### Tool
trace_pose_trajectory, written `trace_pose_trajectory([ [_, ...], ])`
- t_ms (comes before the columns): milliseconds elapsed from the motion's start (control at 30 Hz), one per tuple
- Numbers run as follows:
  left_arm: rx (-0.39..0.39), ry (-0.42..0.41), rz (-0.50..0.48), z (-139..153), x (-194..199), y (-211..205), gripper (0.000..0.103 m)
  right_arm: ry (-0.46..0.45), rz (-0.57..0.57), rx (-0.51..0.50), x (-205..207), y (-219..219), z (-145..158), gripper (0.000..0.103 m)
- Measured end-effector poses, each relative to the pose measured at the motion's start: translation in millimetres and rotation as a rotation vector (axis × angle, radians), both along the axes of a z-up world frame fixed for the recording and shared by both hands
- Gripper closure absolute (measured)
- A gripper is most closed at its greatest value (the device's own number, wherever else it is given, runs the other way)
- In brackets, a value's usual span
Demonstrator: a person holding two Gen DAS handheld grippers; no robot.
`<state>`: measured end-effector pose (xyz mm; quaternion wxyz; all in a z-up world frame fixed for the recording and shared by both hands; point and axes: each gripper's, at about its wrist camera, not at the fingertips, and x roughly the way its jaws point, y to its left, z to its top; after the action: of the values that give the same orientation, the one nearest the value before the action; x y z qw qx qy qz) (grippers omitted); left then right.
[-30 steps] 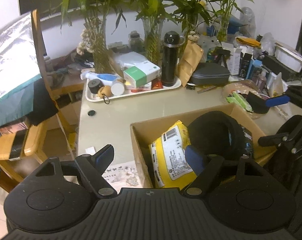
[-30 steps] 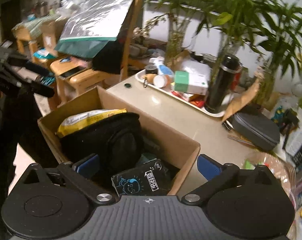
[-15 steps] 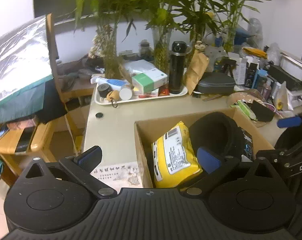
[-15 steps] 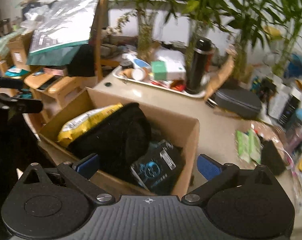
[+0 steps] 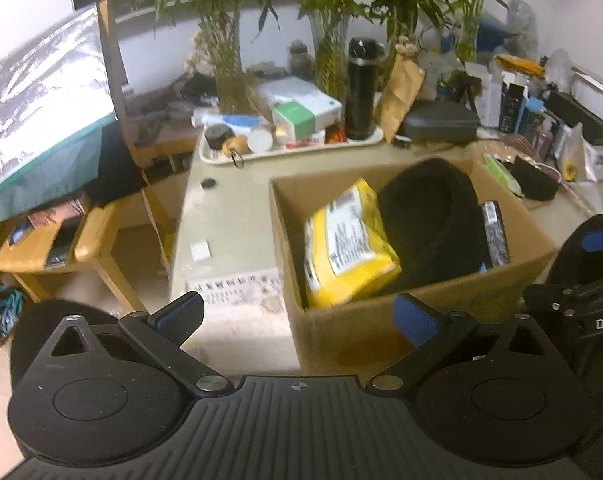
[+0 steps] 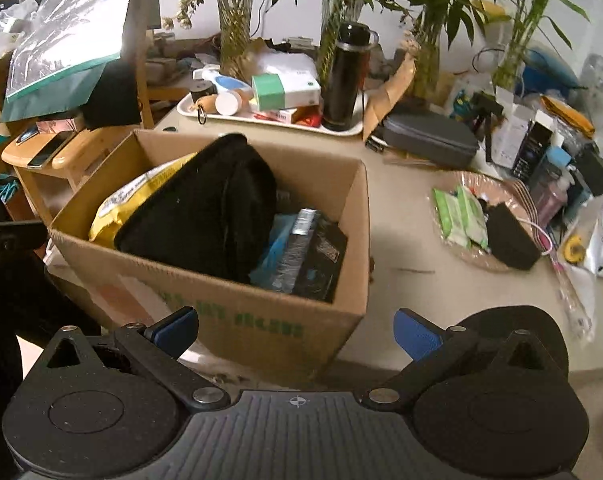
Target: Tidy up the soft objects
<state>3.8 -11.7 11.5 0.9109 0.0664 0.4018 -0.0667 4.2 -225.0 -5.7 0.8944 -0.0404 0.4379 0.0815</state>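
A cardboard box stands on the pale table. Inside lie a yellow soft pack, a black soft pouch and dark foil packets. My left gripper hangs open in front of the box's near left corner, nothing between its blue pads. My right gripper is open before the box's near wall, also empty. The right gripper's blue pad shows at the right edge of the left wrist view.
A white tray with a black flask, boxes and tubes sits behind the box. A grey case, a basket with green packs, vases with plants, a wooden chair and printed paper surround it.
Both grippers drew back from over the box toward its near side. The left gripper's jaws widened. The right view rolled, so the box now sits squarer in front.
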Motion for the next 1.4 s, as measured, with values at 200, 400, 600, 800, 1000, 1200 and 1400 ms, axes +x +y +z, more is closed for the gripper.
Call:
trace_pose_trajectory([
  [200, -0.018, 0.057, 0.006, -10.3, -6.8, -2.6, 0.000, 0.023, -0.028, 0.006, -9.3, -1.2, -6.2, 0.000],
  [400, -0.042, 0.076, 0.023, -15.0, -10.1, -2.8, 0.000, 0.028, -0.049, 0.015, -12.5, -5.1, -7.3, 0.000],
  [600, -0.047, 0.075, 0.035, -14.3, -9.1, -3.1, 0.000, 0.023, -0.056, 0.012, -11.2, -6.1, -5.7, 0.000],
  [800, -0.036, 0.072, 0.045, -14.2, -5.0, -3.9, 0.000, 0.026, -0.060, 0.004, -9.6, -7.4, -6.6, 0.000],
  [1000, -0.033, 0.061, 0.047, -12.3, -1.4, -3.5, 0.000, 0.021, -0.077, 0.001, -6.5, -10.4, -5.9, 0.000],
  [1200, -0.022, 0.066, 0.052, -12.0, 3.2, -2.0, 0.000, 0.017, -0.077, 0.001, -2.9, -13.6, -5.3, 0.000],
  [1400, -0.014, 0.063, 0.052, -11.8, 6.4, -2.3, 0.000, 0.022, -0.085, 0.001, 0.8, -21.7, -5.0, 0.000],
])
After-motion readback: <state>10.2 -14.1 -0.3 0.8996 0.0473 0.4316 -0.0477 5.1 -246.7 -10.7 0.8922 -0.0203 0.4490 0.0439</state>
